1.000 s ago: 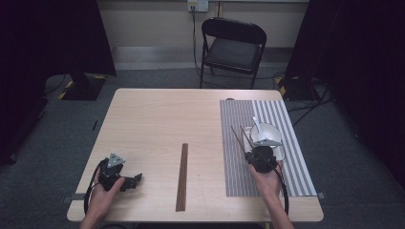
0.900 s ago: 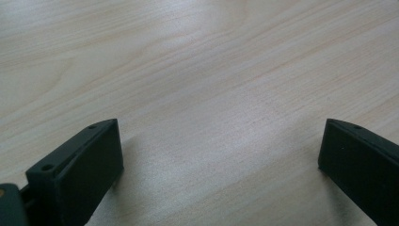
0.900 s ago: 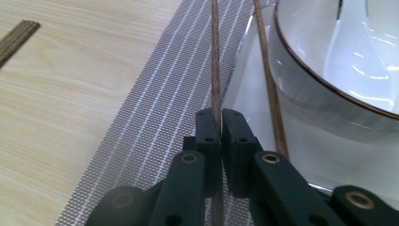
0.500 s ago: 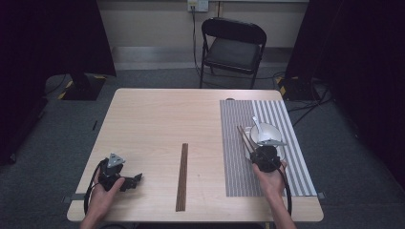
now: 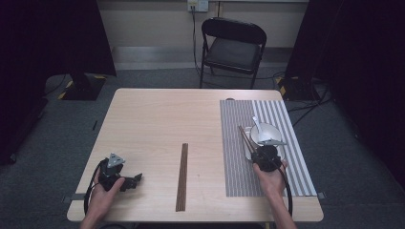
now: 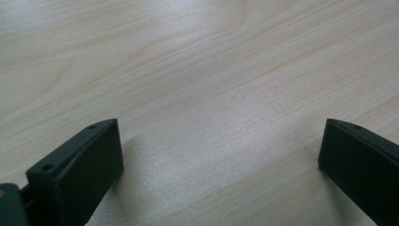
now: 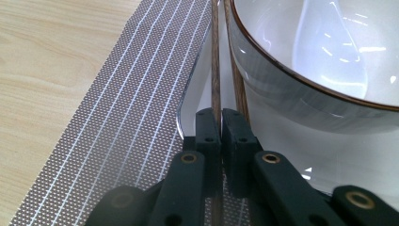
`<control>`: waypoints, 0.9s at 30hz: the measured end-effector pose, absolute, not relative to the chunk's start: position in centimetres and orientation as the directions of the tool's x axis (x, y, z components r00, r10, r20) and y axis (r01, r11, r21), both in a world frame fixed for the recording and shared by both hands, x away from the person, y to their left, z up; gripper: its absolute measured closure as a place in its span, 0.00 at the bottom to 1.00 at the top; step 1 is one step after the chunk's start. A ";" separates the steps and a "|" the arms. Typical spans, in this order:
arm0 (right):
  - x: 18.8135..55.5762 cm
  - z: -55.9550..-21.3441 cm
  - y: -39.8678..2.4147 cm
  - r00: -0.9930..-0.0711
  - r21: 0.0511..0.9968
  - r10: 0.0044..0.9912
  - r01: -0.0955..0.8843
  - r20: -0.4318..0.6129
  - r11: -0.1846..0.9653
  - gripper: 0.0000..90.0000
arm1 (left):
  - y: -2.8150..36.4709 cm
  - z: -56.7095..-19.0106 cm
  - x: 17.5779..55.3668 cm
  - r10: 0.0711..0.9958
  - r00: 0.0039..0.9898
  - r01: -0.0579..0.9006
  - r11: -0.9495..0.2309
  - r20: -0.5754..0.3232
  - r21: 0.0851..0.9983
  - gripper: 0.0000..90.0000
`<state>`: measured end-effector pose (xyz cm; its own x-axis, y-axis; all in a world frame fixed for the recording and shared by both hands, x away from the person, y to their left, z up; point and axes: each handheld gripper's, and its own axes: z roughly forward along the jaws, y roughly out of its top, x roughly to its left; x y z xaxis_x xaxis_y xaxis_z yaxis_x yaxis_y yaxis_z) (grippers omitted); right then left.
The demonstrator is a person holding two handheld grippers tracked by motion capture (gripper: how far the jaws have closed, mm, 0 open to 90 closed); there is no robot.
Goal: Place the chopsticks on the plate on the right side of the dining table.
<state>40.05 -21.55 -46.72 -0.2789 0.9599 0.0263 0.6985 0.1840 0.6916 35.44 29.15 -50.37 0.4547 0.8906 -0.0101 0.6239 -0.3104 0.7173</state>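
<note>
1. Clamping a pair of brown chopsticks, the right gripper is seen with its jaws pressed almost together on one stick; whether the second stick is pinched as well cannot be told.
2. The chopsticks are laid along the left side of a white bowl, just beside its dark-rimmed wall, and are angled across the striped placemat.
3. A white spoon is rested inside the bowl, its handle pointed toward the far edge of the table.
4. The bowl is stood on a clear plate, whose rim is seen over the mat in the right gripper view.
5. The left gripper is held low at the near left corner of the table, its jaws spread wide with only bare wood between them.
6. A second pair of dark chopsticks is laid straight on the wood between the two hands, well apart from both.
7. A black folding chair is stood beyond the table.
8. No brand, label or readable writing is shown on any of these things.
</note>
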 end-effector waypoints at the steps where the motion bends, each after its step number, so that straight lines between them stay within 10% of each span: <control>1: 40.0 -46.7 -21.5 -0.277 0.691 0.961 0.699 0.022 0.186 0.96 | 29.1 -50.4 35.4 0.891 0.455 0.624 -0.310 -0.010 0.717 0.00; 27: 39.5 -46.3 -20.7 -0.311 0.718 0.950 0.668 0.029 0.197 0.96 | 29.1 -50.4 35.4 0.891 0.455 0.624 -0.311 -0.010 0.717 0.00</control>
<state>39.45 -20.75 -46.25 -0.3114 0.9499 0.0290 0.6679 0.1970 0.7177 35.44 29.15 -50.37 0.4548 0.8905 -0.0100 0.6239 -0.3105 0.7172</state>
